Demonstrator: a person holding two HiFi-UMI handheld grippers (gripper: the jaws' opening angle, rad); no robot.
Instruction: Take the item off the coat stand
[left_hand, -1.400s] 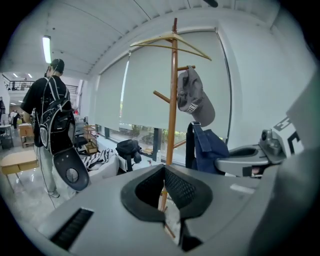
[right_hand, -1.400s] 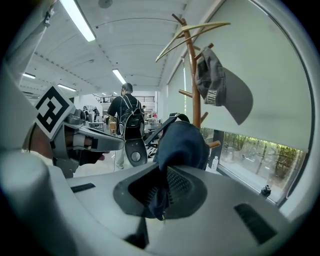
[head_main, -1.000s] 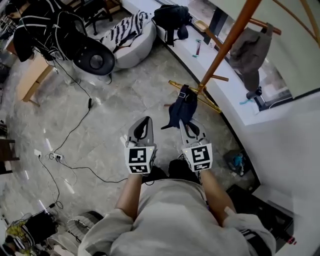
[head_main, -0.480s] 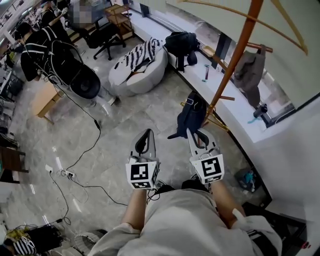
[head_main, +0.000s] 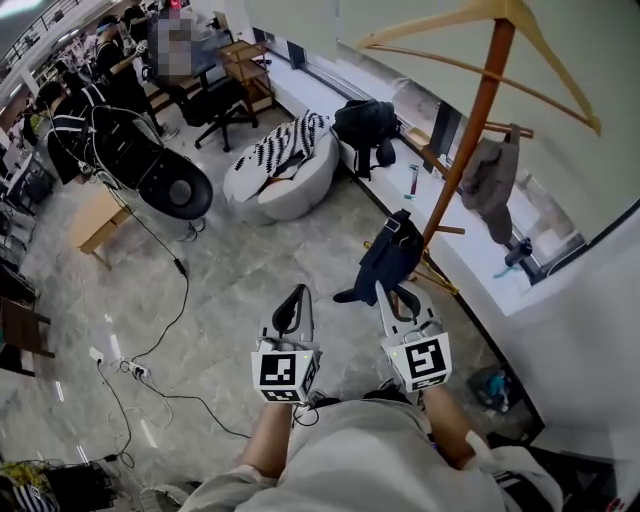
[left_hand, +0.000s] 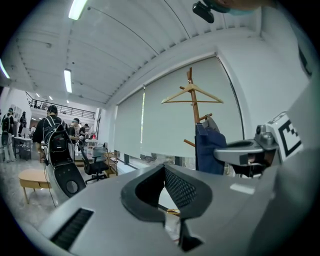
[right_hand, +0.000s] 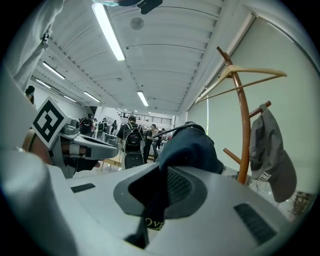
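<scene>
An orange wooden coat stand (head_main: 470, 150) rises at the right, with a wooden hanger (head_main: 480, 20) on top and a grey garment (head_main: 490, 180) on a side peg. My right gripper (head_main: 385, 290) is shut on a dark blue bag (head_main: 392, 255), which hangs free of the pegs just left of the pole. In the right gripper view the bag (right_hand: 192, 147) bulges over the shut jaws, its cloth pinched between them, with the stand (right_hand: 243, 130) behind. My left gripper (head_main: 295, 295) is beside it, shut and empty; its view shows the stand (left_hand: 194, 100) and the bag (left_hand: 207, 150).
A white beanbag (head_main: 285, 165) with a striped cloth lies ahead. A black backpack (head_main: 365, 120) sits on the window ledge. A black pod chair (head_main: 160, 170), a low wooden table (head_main: 95, 215) and floor cables (head_main: 150, 330) are at the left. People stand at the back.
The head view has tilted up, showing more of the stand and the room. The bag stays in my right gripper. Both grippers keep side by side.
</scene>
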